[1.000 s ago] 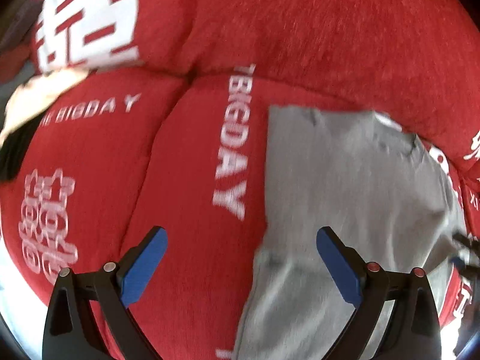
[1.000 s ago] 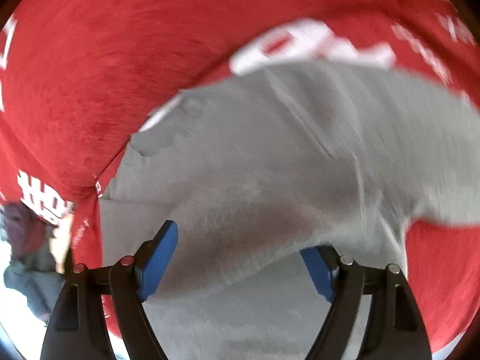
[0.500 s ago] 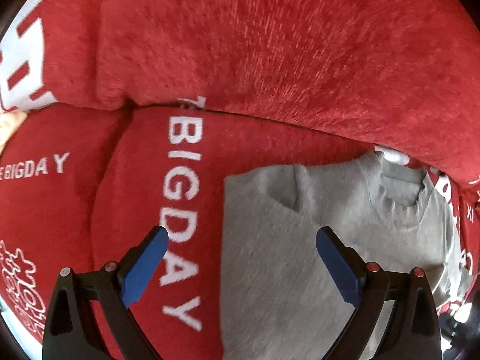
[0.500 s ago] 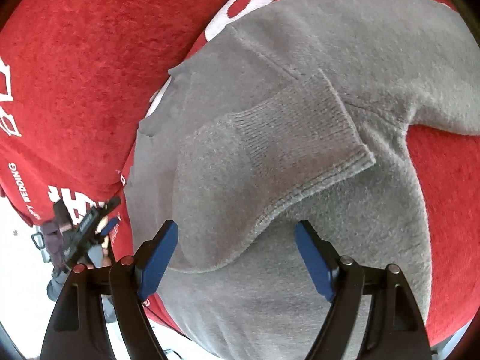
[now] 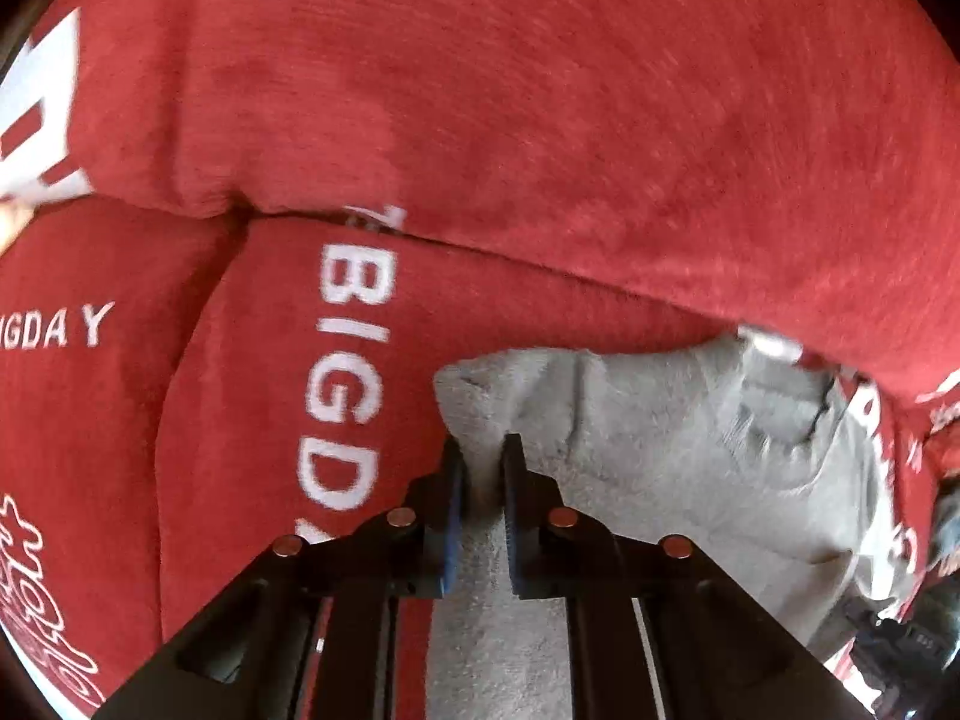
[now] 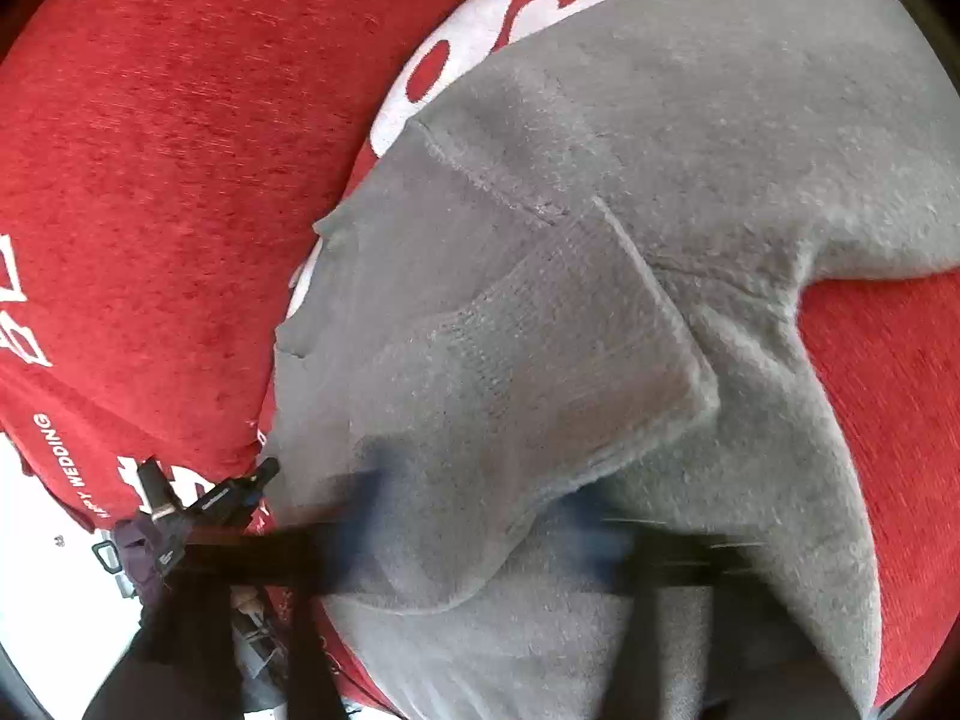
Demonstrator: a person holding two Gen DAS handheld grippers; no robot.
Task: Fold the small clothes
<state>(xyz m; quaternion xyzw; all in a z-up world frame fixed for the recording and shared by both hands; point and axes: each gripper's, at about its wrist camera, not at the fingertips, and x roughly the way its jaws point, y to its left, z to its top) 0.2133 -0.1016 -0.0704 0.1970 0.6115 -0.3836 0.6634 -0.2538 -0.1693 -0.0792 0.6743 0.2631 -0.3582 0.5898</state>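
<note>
**Red sofa, gray sweater, two claws grabbing at once**

Red sofa cushions (image 5: pixel 252 432) with white letters fill both views, and the small gray sweater (image 6: pixel 600 192) lies flat on the seat, its top edge close to the back cushion (image 5: pixel 540 120) at 12 o'clock.

The left claw (image 5: pixel 480 450) has just snapped together and now pinches a corner of the sweater, the bit of cloth that sticks up at about 12 o'clock from its tips. The right claw (image 6: pixel 480 516) is all blurry at 6 o'clock in its own view. Its jaws have just been closing too, and they look squeezed together on the folded sleeve (image 6: pixel 540 360) lying over the sweater's body.

What could go wrong? The left claw only has a little bit of cloth. A fast pull could make that corner slip out, and then one side would flop down.

The right claw may have caught the sleeve and the layer under it, or just the sleeve; I cannot tell. If it has only one layer, the fold could come out crooked.

The soft, bumpy seat could also drag on the fuzzy cloth and bunch it up
</note>
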